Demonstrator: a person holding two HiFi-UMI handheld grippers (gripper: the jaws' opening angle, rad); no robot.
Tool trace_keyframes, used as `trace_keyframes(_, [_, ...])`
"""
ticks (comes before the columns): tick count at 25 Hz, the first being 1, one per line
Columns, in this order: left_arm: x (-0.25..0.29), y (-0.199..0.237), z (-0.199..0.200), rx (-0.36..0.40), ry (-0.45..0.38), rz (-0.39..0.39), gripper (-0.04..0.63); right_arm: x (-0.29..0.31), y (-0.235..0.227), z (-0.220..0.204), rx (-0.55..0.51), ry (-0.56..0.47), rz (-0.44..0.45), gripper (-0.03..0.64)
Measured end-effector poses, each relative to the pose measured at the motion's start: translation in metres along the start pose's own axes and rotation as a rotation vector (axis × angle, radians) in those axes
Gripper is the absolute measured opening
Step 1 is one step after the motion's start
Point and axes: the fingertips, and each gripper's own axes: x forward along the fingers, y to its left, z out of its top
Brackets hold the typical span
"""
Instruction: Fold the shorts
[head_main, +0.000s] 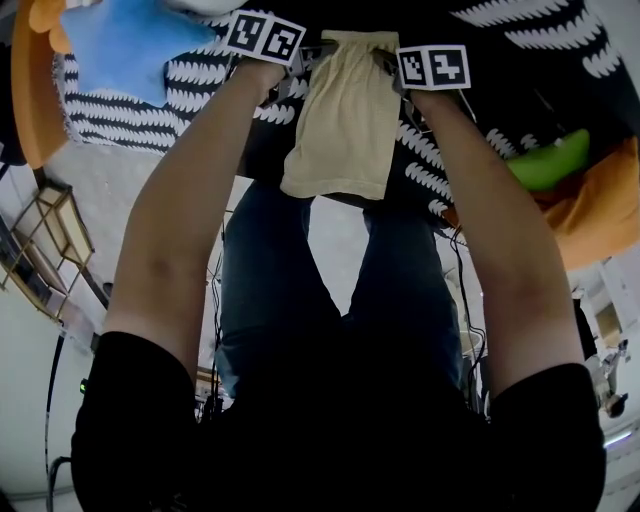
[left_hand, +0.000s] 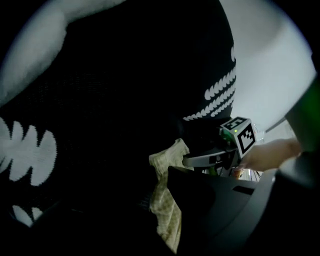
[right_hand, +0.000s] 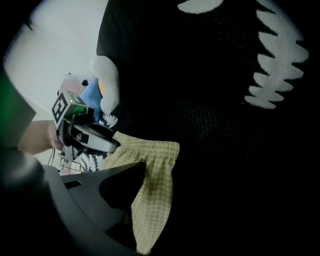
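Note:
Pale yellow checked shorts (head_main: 340, 120) lie lengthwise on the black cloth with white patterns (head_main: 520, 70), their hem reaching the near edge above the person's legs. My left gripper (head_main: 300, 62) grips the waistband's left corner and my right gripper (head_main: 388, 62) its right corner. In the left gripper view the shorts (left_hand: 164, 205) run along my dark jaw, pinched in the left gripper (left_hand: 172, 197), with the right gripper (left_hand: 192, 161) opposite. In the right gripper view the waistband (right_hand: 150, 147) spans from the left gripper (right_hand: 111, 145) and drops into the right gripper (right_hand: 137, 200).
A blue garment (head_main: 130, 40) lies at the far left beside an orange piece (head_main: 30, 90). A green item (head_main: 545, 160) and more orange fabric (head_main: 600, 215) sit at the right. The surface's near edge runs just under the shorts' hem.

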Motion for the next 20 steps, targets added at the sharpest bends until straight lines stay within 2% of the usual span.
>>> trace_keyframes(3, [0.0,-0.01,-0.005,0.104,0.011,-0.034,0.086,0.002,0.002,-0.001,0.008,-0.03,0.049,0.213])
trace_keyframes(8, [-0.022,-0.05,-0.007,0.423,0.022,-0.076,0.083,-0.006,0.002,-0.008,-0.179,-0.023,0.124,0.246])
trace_keyframes(10, [-0.026,-0.071,-0.012,0.523,0.042,-0.102,0.083,-0.018,0.0,-0.006,-0.196,-0.044,0.167,0.27])
trace_keyframes(13, [-0.032,-0.105,-0.02,0.645,0.068,-0.144,0.081,-0.038,0.011,-0.003,-0.239,-0.056,0.28,0.333])
trace_keyframes(17, [-0.048,-0.131,-0.031,0.777,0.115,-0.201,0.081,-0.046,0.033,0.002,-0.385,0.016,0.384,0.395])
trace_keyframes(20, [-0.06,-0.133,-0.046,0.862,0.164,-0.218,0.083,-0.039,0.05,-0.004,-0.57,0.117,0.414,0.414])
